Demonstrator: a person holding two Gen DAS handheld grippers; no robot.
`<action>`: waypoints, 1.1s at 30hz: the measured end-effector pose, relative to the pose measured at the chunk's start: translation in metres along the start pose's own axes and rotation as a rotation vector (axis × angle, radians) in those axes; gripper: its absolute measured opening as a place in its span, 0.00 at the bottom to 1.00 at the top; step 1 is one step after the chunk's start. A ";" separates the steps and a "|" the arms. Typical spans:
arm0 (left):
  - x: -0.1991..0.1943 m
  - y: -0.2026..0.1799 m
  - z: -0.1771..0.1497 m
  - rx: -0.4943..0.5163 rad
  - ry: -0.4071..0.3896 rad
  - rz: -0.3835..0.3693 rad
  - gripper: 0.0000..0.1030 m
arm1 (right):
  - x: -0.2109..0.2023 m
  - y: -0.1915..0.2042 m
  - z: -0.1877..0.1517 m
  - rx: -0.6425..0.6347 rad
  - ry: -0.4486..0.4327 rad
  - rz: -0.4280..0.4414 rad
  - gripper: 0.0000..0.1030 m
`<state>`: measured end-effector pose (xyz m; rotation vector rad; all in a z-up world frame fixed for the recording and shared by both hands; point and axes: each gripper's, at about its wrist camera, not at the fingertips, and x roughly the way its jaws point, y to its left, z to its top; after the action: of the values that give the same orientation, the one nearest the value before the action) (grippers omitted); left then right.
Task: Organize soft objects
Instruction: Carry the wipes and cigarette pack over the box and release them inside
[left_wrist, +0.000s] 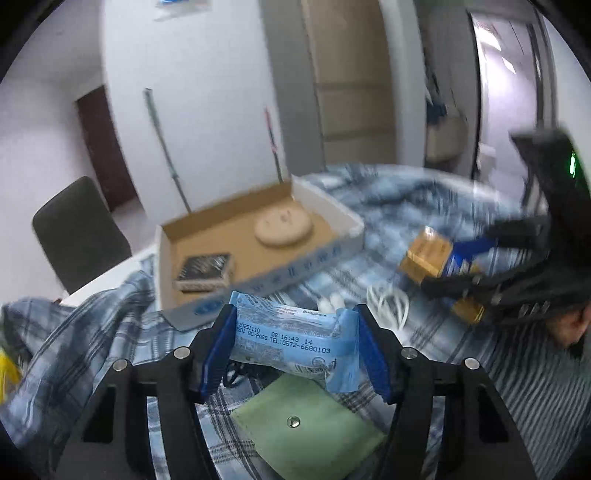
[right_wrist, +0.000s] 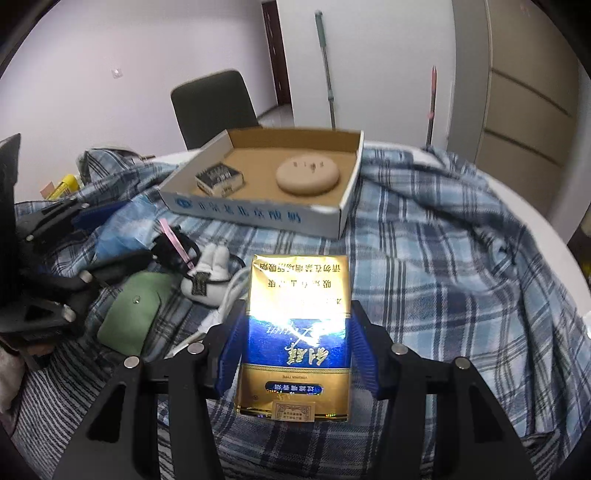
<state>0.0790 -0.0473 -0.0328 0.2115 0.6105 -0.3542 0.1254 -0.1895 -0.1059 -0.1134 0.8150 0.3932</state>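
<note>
My left gripper (left_wrist: 295, 347) is shut on a light blue wipes packet (left_wrist: 291, 343) and holds it above the plaid cloth. My right gripper (right_wrist: 295, 350) is shut on a gold and blue cigarette pack (right_wrist: 295, 332); it also shows in the left wrist view (left_wrist: 439, 258). An open cardboard box (right_wrist: 258, 214) ahead holds a round beige cushion (right_wrist: 307, 176) and a small dark pack (right_wrist: 218, 179). A green pouch (right_wrist: 129, 314) and a white plush rabbit (right_wrist: 207, 273) lie on the cloth left of my right gripper.
A blue plaid cloth (right_wrist: 443, 258) covers the table. A white cable (left_wrist: 388, 306) lies beside the rabbit. A dark chair (right_wrist: 214, 107) stands behind the table. Poles (right_wrist: 327, 74) lean on the wall. A yellow item (right_wrist: 64, 186) lies far left.
</note>
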 end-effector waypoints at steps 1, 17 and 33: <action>-0.007 0.001 0.000 -0.025 -0.026 0.004 0.63 | -0.003 0.003 0.000 -0.012 -0.018 -0.006 0.51; -0.046 0.000 -0.012 -0.182 -0.175 0.149 0.63 | -0.029 0.025 -0.004 -0.111 -0.159 -0.063 0.51; -0.074 0.022 0.078 -0.228 -0.400 0.176 0.64 | -0.063 0.038 0.075 -0.082 -0.326 -0.040 0.52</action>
<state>0.0721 -0.0305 0.0752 -0.0271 0.2312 -0.1474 0.1235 -0.1546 -0.0068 -0.1378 0.4746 0.3950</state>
